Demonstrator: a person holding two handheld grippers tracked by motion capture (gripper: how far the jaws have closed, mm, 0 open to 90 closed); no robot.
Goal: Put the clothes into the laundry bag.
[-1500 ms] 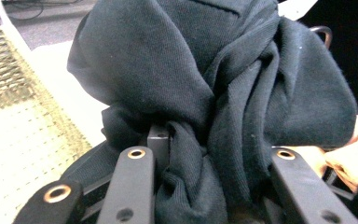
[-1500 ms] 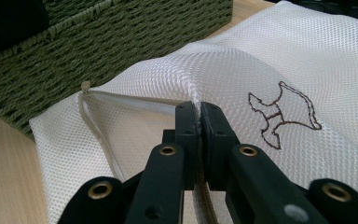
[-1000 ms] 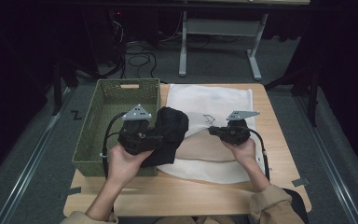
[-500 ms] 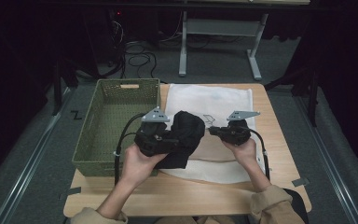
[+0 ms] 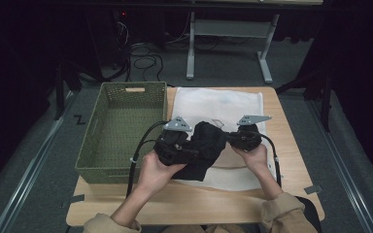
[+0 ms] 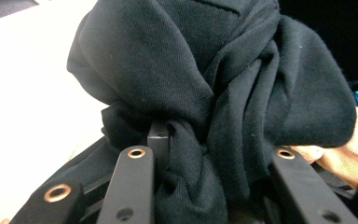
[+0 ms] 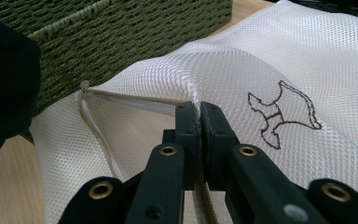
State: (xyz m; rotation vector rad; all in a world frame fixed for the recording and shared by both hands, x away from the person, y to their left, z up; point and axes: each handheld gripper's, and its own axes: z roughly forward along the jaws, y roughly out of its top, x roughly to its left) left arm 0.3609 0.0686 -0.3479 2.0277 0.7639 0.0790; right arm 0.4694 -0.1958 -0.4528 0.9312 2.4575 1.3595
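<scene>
A bunched black garment (image 5: 208, 144) (image 6: 191, 70) hangs between the jaws of my left gripper (image 5: 193, 148) (image 6: 219, 149), which is shut on it above the left part of a white mesh laundry bag (image 5: 218, 103) (image 7: 261, 60). The bag lies flat on the table with a brown embroidered figure (image 7: 284, 114) on it. My right gripper (image 5: 233, 140) (image 7: 198, 116) is shut on the bag's upper layer at its zippered opening (image 7: 93, 126) and lifts that edge a little. The garment (image 7: 4, 84) hangs just left of the opening.
An empty green woven basket (image 5: 126, 87) (image 7: 121, 32) stands on the table's left side, touching the bag's left edge. Bare wooden tabletop (image 5: 189, 204) runs along the front. Cables and desk legs lie on the dark floor beyond the table.
My left gripper has carried the black garment rightward, from the basket's edge to over the bag beside the right gripper. The right gripper has stayed put on the bag.
</scene>
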